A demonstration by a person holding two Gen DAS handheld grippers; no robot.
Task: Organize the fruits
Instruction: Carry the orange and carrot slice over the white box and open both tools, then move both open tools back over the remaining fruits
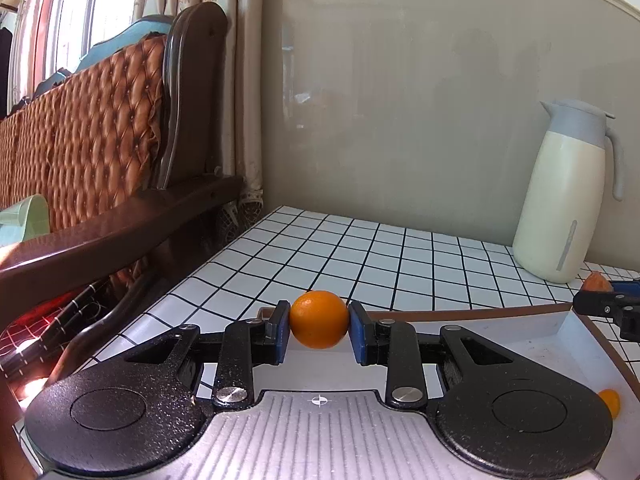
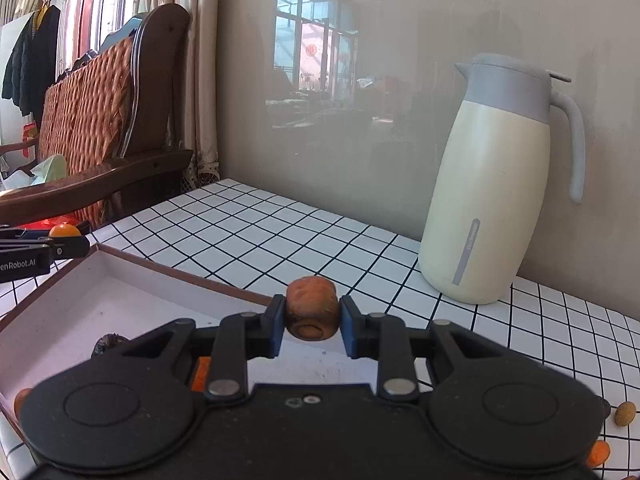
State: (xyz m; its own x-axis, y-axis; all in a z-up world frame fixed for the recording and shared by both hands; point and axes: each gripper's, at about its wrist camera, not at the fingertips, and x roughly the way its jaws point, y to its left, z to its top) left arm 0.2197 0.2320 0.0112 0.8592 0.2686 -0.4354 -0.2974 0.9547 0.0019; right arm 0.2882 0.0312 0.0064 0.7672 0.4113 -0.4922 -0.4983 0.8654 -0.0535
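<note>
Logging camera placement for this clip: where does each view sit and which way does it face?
Left wrist: behind the left gripper, facing the wall across the checked table; its fingers clamp an orange.
Right wrist: behind the right gripper, same heading; it clamps a brown piece.
Shared: jug, tray, each other's gripper.

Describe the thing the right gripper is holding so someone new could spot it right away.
Start at the tall cream jug on the checked tabletop. Left of it, the right gripper clamps a stubby brownish-orange fruit. Unlike the smooth bright orange, it is dull, rough and flat-ended.

White grid-tiled table (image 2: 248,236) bears a cream jug (image 2: 486,200) and shallow tray (image 2: 132,266).
</note>
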